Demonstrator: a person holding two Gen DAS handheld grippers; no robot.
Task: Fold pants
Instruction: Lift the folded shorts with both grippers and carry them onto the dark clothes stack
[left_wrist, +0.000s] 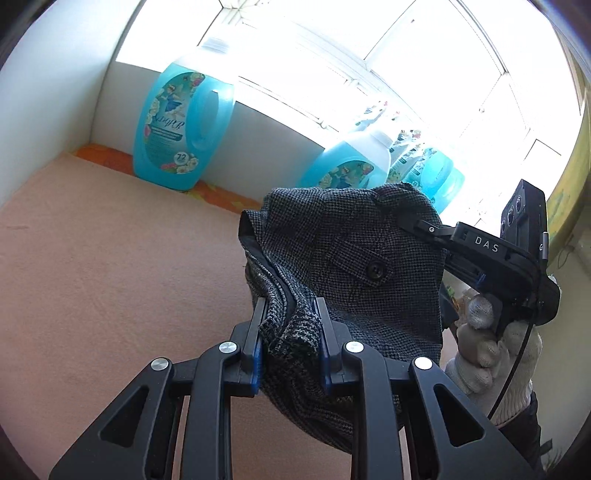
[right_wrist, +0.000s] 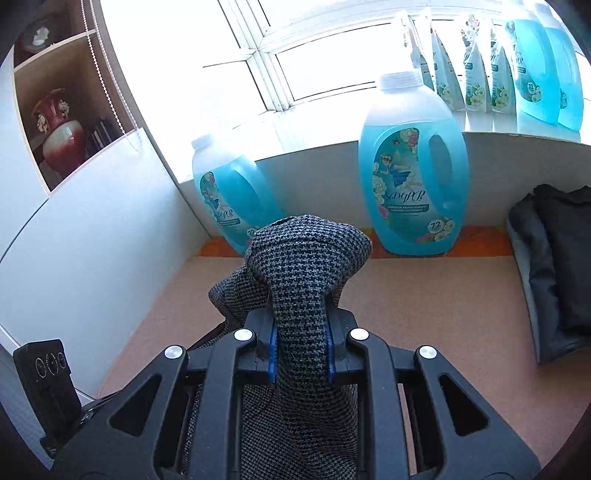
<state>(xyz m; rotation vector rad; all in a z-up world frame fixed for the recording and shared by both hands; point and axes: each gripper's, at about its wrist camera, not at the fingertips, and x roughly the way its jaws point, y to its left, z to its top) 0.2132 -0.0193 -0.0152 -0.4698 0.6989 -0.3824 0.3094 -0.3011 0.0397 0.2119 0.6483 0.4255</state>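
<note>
The pants (left_wrist: 351, 254) are grey houndstooth cloth with a buttoned pocket flap. They are lifted above the peach-coloured table surface (left_wrist: 110, 277). My left gripper (left_wrist: 290, 314) is shut on a bunched edge of the pants. In the left wrist view the right gripper (left_wrist: 417, 223) grips the far corner of the cloth, held by a gloved hand (left_wrist: 487, 343). In the right wrist view my right gripper (right_wrist: 301, 321) is shut on a thick fold of the pants (right_wrist: 306, 258), which hangs down below the fingers.
Blue detergent bottles (right_wrist: 410, 184) (left_wrist: 181, 125) stand along the back wall, with more bottles and pouches on the windowsill (right_wrist: 517, 66). A stack of dark folded clothes (right_wrist: 554, 266) lies at the table's right. A shelf with a red vase (right_wrist: 55, 133) is at the left.
</note>
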